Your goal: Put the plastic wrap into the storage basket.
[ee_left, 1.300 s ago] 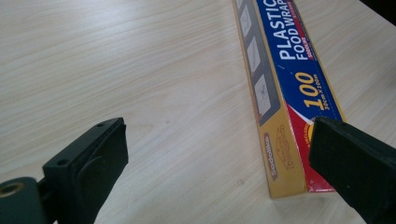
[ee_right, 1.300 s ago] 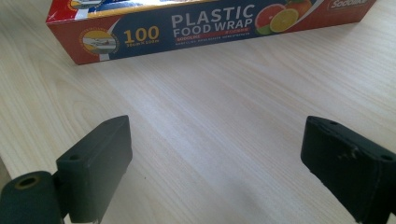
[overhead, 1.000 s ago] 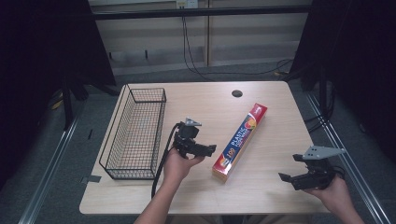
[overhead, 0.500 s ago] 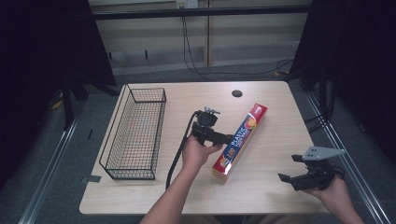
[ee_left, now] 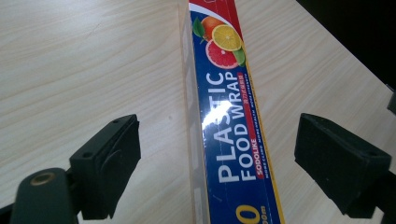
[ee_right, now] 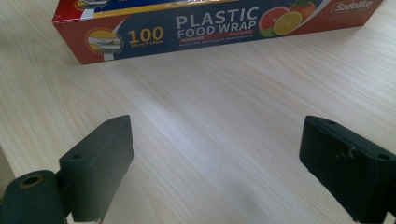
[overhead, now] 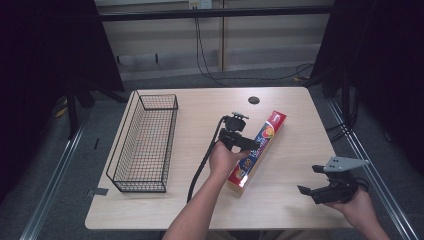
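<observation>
A: The plastic wrap box (overhead: 257,151) lies flat on the tabletop (overhead: 200,107), right of centre, its long axis running on a diagonal from the near end by the person's left hand (overhead: 223,158) up and away to the far right.

B: And the left tongs (overhead: 248,144)?

A: Right over the box's middle. In the left gripper view the box (ee_left: 229,116) runs straight up between the two jaws, which stand wide apart, one on each side, neither touching it. So the jaws sit across the short width, which looks suited to closing on it.

B: The right tongs (overhead: 314,181)?

A: Well apart, near the tabletop's front right corner, jaws also spread and empty. From the right gripper view the box (ee_right: 210,23) lies crosswise ahead, bare wood between.

B: So the left is nearer.

A: Clearly. The wire basket (overhead: 145,142) stands empty at the left side, beyond the left arm.
</observation>
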Demonstrator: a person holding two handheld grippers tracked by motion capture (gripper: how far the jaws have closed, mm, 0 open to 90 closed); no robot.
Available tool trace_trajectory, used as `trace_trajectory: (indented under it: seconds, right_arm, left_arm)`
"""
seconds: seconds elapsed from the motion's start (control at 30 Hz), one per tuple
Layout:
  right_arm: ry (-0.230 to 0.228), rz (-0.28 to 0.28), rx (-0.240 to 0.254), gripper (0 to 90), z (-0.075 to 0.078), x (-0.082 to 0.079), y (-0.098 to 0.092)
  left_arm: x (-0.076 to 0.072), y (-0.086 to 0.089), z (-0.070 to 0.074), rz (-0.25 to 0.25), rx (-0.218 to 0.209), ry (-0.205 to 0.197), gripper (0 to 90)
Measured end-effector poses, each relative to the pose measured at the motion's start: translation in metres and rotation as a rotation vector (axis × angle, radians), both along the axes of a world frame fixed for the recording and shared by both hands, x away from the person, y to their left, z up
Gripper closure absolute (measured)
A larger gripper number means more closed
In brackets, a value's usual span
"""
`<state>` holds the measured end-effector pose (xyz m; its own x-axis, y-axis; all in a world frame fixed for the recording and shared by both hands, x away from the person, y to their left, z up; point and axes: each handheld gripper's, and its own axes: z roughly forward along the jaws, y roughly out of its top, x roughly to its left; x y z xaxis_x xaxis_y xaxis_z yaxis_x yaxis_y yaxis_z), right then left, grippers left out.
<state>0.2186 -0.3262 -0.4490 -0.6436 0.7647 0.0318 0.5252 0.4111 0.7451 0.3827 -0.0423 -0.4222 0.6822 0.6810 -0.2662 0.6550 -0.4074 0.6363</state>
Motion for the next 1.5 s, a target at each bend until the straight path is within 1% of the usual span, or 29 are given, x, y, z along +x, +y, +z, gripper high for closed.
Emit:
trace_trajectory:
  seconds: [0.07,0.1,0.17,0.23,0.27,0.3,0.37,0.4,0.43,0.47,0.53,0.57,0.63,0.73,0.8,0.83,0.9,0.97,1.07,1.1,1.13,1.17,1.27,1.3,1.33,1.4,1.43,1.47,1.5]
  right_arm:
    - [-0.001,-0.003,-0.001,10.3,0.000,0.000,-0.001]
    - [-0.005,-0.004,0.004,10.3,0.000,0.001,-0.002]
    - [-0.006,-0.008,0.002,10.3,0.001,0.001,-0.002]
    - [-0.009,-0.007,0.001,10.3,0.001,0.001,-0.002]
    - [-0.009,-0.007,0.001,10.3,0.001,0.001,-0.002]
    - [-0.008,-0.006,0.003,10.3,0.001,0.001,-0.002]
    - [-0.008,-0.006,0.003,10.3,0.001,0.001,-0.002]
    - [-0.009,-0.006,0.003,10.3,0.001,0.001,-0.002]
    - [-0.010,-0.004,0.005,10.3,0.001,0.001,-0.002]
    - [-0.010,-0.006,0.002,10.3,0.001,0.000,-0.002]
    - [-0.009,-0.003,0.005,10.5,0.001,0.000,-0.002]
    - [-0.009,-0.003,0.005,10.5,0.001,0.000,-0.002]
    - [-0.009,-0.001,0.005,10.5,0.001,0.000,-0.002]
    - [-0.010,-0.003,-0.003,10.5,0.001,0.000,-0.001]
    - [-0.011,-0.003,-0.004,10.5,0.001,0.000,-0.001]
    - [-0.011,-0.003,-0.005,10.5,0.001,0.000,-0.002]
    - [-0.011,0.003,-0.003,10.5,0.002,-0.001,-0.001]
    - [-0.011,0.007,-0.002,10.5,0.002,-0.001,-0.001]
    - [-0.018,0.014,-0.006,10.5,0.002,-0.001,-0.001]
    - [-0.019,0.012,-0.007,10.5,0.002,-0.001,0.000]
    - [-0.019,0.012,-0.007,10.5,0.002,-0.001,0.000]
    - [-0.019,0.012,-0.010,10.5,0.002,-0.001,0.000]
    - [-0.019,0.005,-0.009,10.5,0.003,-0.002,-0.002]
    - [-0.019,0.003,-0.008,10.5,0.003,-0.002,-0.002]
    - [-0.022,0.006,-0.005,10.5,0.002,-0.001,-0.003]
    - [-0.022,0.006,-0.004,10.6,0.002,-0.001,-0.003]
    - [-0.023,0.006,-0.004,10.5,0.002,-0.001,-0.003]
    - [-0.023,0.003,-0.008,10.6,0.003,-0.002,-0.003]
    - [-0.023,0.003,-0.007,10.6,0.003,-0.001,-0.003]
  left_arm:
    - [0.002,-0.004,-0.003,0.007,-0.002,0.009,14.6]
    - [0.003,-0.005,-0.003,-0.001,0.003,0.011,15.2]
    - [0.004,-0.009,-0.005,0.001,0.006,0.017,15.4]
    - [0.005,-0.015,-0.005,-0.020,0.016,0.023,15.6]
    - [0.005,-0.015,-0.005,-0.020,0.016,0.023,15.8]
    - [0.005,-0.019,-0.004,-0.033,0.012,0.032,16.1]
    - [0.004,-0.022,-0.005,-0.022,0.006,0.032,16.5]
    - [0.004,-0.024,-0.006,-0.028,0.011,0.030,16.5]
    - [0.004,-0.025,-0.007,-0.015,0.016,0.022,16.4]
    - [0.004,-0.025,-0.007,-0.020,0.024,0.022,16.0]
    - [0.005,-0.025,-0.008,-0.023,0.024,0.023,16.2]
    - [0.005,-0.026,-0.008,-0.016,0.033,0.029,16.2]
    - [0.005,-0.027,-0.008,-0.017,0.024,0.026,17.1]
    - [0.006,-0.031,-0.008,-0.015,0.050,0.033,18.6]
    - [0.006,-0.035,-0.010,-0.012,0.038,0.039,18.6]
    - [0.007,-0.035,-0.011,-0.022,0.043,0.046,18.5]
    - [0.007,-0.038,-0.014,-0.017,0.045,0.050,18.6]
    - [0.008,-0.042,-0.018,-0.018,0.068,0.054,19.0]
    - [0.008,-0.044,-0.020,-0.002,0.065,0.057,19.2]
    - [0.009,-0.044,-0.020,-0.013,0.072,0.064,19.3]
    - [0.009,-0.045,-0.020,-0.007,0.068,0.063,19.4]
    - [0.010,-0.045,-0.020,-0.018,0.086,0.060,19.4]
    - [0.011,-0.046,-0.022,-0.014,0.087,0.065,19.7]
    - [0.011,-0.048,-0.023,-0.002,0.078,0.068,19.8]
    - [0.012,-0.048,-0.023,-0.006,0.082,0.074,20.1]
    - [0.012,-0.049,-0.025,0.005,0.080,0.071,20.2]
    - [0.013,-0.048,-0.025,-0.011,0.093,0.070,21.7]
    - [0.012,-0.050,-0.025,-0.009,0.086,0.078,21.8]
    - [0.012,-0.050,-0.025,-0.019,0.096,0.084,22.1]
